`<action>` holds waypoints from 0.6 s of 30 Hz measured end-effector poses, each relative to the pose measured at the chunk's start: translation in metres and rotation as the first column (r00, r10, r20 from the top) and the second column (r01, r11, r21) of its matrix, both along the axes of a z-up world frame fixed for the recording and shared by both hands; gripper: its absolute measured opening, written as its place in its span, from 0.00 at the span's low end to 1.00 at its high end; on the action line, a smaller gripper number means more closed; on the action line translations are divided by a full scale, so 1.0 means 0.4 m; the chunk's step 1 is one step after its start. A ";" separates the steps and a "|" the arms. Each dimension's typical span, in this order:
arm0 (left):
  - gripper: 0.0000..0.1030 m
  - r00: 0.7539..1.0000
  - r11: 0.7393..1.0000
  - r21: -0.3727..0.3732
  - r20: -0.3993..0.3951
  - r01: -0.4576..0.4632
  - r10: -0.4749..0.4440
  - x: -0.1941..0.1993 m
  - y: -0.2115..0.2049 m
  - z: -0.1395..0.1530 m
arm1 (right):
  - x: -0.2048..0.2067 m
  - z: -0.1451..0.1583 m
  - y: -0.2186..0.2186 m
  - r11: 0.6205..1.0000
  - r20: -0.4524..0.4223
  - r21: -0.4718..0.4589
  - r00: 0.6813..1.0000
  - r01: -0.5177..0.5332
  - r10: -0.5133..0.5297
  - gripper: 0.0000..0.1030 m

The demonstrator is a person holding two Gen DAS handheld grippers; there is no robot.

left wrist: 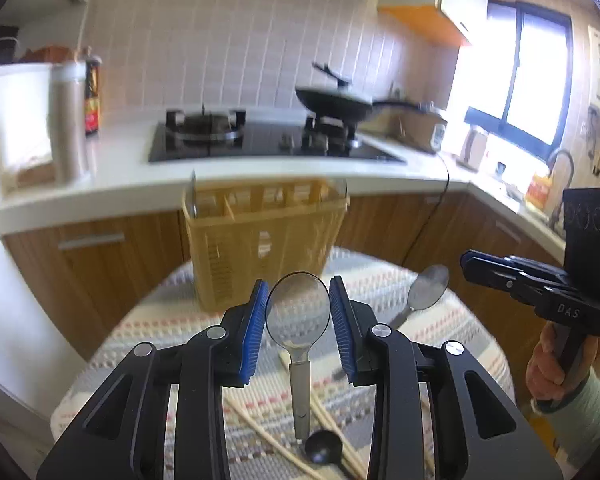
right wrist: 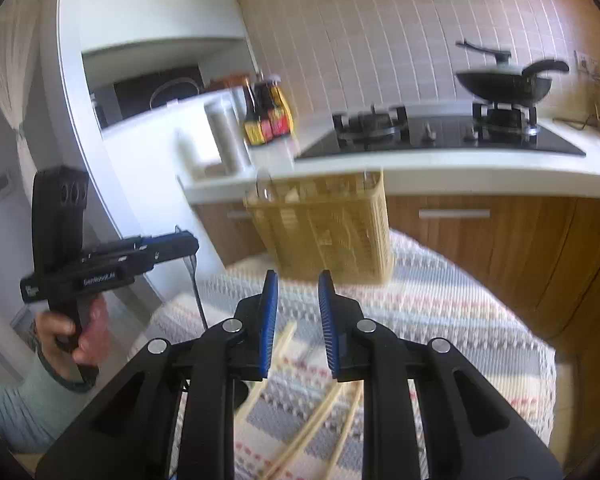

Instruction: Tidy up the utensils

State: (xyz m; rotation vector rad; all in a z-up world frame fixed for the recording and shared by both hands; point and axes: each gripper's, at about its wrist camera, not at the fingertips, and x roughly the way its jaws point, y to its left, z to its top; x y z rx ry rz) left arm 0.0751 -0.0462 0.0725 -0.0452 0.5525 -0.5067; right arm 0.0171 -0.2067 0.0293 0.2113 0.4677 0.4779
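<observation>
My left gripper (left wrist: 299, 281) is shut on the bowl of a metal spoon (left wrist: 298, 312), whose handle runs back under the jaws. It hovers above a table with a woven cloth (left wrist: 380, 280), just short of a yellow utensil basket (left wrist: 260, 240). A second metal spoon (left wrist: 428, 288) rests on the cloth to the right. Wooden chopsticks (left wrist: 260, 432) and a black spoon (left wrist: 324, 446) lie below. My right gripper (right wrist: 298, 274) is open, with nothing between its blue pads, above the chopsticks (right wrist: 324, 412) and facing the basket (right wrist: 324, 232). A hand holds each gripper: the right one (left wrist: 472, 264), the left one (right wrist: 194, 240).
Behind the basket runs a white counter (left wrist: 260, 176) with a black gas hob (left wrist: 260, 140), a wok (left wrist: 332, 104), sauce bottles (right wrist: 268, 120) and a tall white container (left wrist: 68, 120). Wooden cabinets (right wrist: 480, 240) stand below. A utensil (left wrist: 193, 196) sticks up in the basket's left end.
</observation>
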 end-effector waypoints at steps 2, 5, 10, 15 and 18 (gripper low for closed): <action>0.29 1.000 1.000 -0.012 0.011 -0.010 0.010 0.001 0.009 0.015 | 0.016 0.016 -0.006 1.000 -0.003 0.022 1.000 0.002 -0.002 0.18; 0.29 1.000 1.000 -0.018 0.014 -0.019 0.019 0.002 0.020 0.021 | 0.053 -0.004 -0.015 1.000 -0.062 0.009 0.998 0.026 -0.025 0.18; 0.29 0.999 0.999 -0.022 -0.017 -0.029 0.029 0.014 0.035 -0.011 | 0.132 -0.106 -0.047 0.996 -0.360 -0.005 0.929 0.085 -0.081 0.40; 0.29 0.999 0.999 -0.038 -0.037 -0.014 0.013 0.034 0.042 -0.037 | 0.224 -0.166 -0.121 0.973 -0.514 -0.035 0.831 0.230 -0.215 0.48; 0.29 0.999 0.999 -0.036 -0.040 -0.008 0.006 0.048 0.043 -0.045 | 0.300 -0.205 -0.143 0.968 -0.586 0.001 0.784 0.250 -0.203 0.48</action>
